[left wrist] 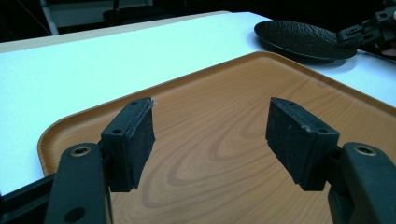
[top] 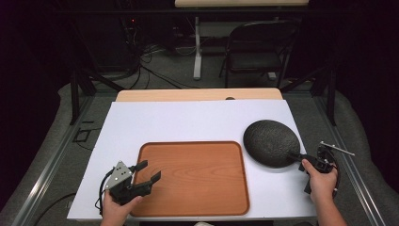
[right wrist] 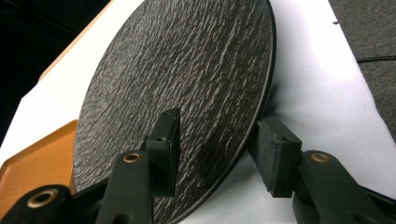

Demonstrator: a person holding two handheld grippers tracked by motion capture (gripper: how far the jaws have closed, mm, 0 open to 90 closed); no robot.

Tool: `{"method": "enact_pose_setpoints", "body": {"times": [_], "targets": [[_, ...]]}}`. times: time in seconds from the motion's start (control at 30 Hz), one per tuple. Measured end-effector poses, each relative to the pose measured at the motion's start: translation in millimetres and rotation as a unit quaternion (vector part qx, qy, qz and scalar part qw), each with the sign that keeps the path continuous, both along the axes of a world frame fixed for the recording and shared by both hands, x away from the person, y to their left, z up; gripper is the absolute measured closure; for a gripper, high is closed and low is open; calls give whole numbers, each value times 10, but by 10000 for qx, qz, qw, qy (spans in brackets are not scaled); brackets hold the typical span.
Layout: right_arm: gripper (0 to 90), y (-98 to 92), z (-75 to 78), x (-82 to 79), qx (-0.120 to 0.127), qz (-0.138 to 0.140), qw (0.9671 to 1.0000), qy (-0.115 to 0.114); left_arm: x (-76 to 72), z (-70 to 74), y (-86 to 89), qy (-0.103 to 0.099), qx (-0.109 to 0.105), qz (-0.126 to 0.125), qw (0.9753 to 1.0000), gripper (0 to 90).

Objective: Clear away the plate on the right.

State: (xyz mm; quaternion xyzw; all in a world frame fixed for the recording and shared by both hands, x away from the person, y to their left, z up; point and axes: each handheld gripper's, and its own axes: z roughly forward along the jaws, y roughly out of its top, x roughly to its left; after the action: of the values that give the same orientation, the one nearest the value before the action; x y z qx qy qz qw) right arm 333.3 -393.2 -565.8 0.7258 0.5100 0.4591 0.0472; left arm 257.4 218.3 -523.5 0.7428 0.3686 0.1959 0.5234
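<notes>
1. From up high: a wooden tray (top: 195, 176) sat on the white table (top: 188, 120), and a dark, rough-textured round plate (top: 271, 142) lay just right of it on the table. The left tool (top: 151, 171) hovered over the tray's near-left corner, jaws spread with nothing in them. The right tool (top: 303, 158) was at the plate's near-right rim. There was a folding chair (top: 259, 44) way back.

2. Left gripper view: the left tool (left wrist: 210, 133) was wide open above the tray (left wrist: 224, 135), with the plate (left wrist: 303, 39) off past the tray's far corner.

3. Right gripper view: the right tool (right wrist: 217, 144) straddled the plate (right wrist: 182, 84) edge, one jaw on each face. Couldn't tell if it was actually clamped tight.
</notes>
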Motion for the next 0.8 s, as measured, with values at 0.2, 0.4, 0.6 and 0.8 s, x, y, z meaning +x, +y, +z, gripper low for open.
{"method": "enact_pose_setpoints", "body": {"times": [0.2, 0.4, 0.6, 0.8], "targets": [[561, -20, -23, 3, 254, -99, 9996, -23, 7, 4, 9, 11, 4, -12, 10000, 331], [599, -22, -23, 9, 300, -121, 9995, 17, 23, -2, 4, 16, -14, 13, 10000, 335], [659, -38, -50, 4, 281, -192, 9994, 8, 33, -1, 5, 40, 6, -5, 10000, 336], [706, -57, -60, -2, 275, -202, 9994, 38, 35, -1, 6, 35, -11, -15, 10000, 338]]}}
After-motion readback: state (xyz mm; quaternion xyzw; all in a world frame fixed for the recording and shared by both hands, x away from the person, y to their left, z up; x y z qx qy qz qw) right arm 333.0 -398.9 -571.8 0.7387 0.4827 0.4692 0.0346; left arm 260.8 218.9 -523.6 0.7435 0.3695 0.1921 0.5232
